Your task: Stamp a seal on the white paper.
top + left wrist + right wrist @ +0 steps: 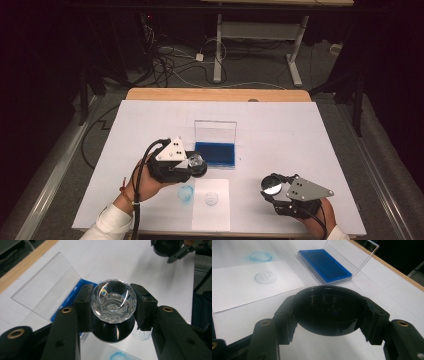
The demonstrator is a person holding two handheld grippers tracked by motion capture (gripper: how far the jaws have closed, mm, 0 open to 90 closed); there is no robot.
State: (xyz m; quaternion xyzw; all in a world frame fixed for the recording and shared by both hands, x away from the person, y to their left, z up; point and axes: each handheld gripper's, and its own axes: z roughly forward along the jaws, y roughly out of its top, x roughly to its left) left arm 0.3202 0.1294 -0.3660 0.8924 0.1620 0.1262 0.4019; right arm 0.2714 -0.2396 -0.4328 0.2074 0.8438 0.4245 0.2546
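- My left hand-held gripper [196, 162] pinches a stamp [113, 302] between its two black jaws, holding it above the table [300, 130], just in front of the open ink pad [215, 152].
- The stamp has a clear faceted crystal top and a black round body below; its face points down and away from me, so I cannot see whether it carries ink.
- My right hand-held gripper [272, 186] clamps a round black cap [329, 311], hollow side up, well apart to the right of the stamp.
- The ink pad is a blue tray with its clear lid standing upright at the back.
- A white sheet of paper [211, 210] lies near the table's front edge and already bears one faint round blue print [211, 198]; a second, smudgier blue ring [186, 192] sits on the table just left of the sheet.
- I judge the stamping itself done, with capping next.
- That calls for bringing cap and stamp together, aligned squarely.
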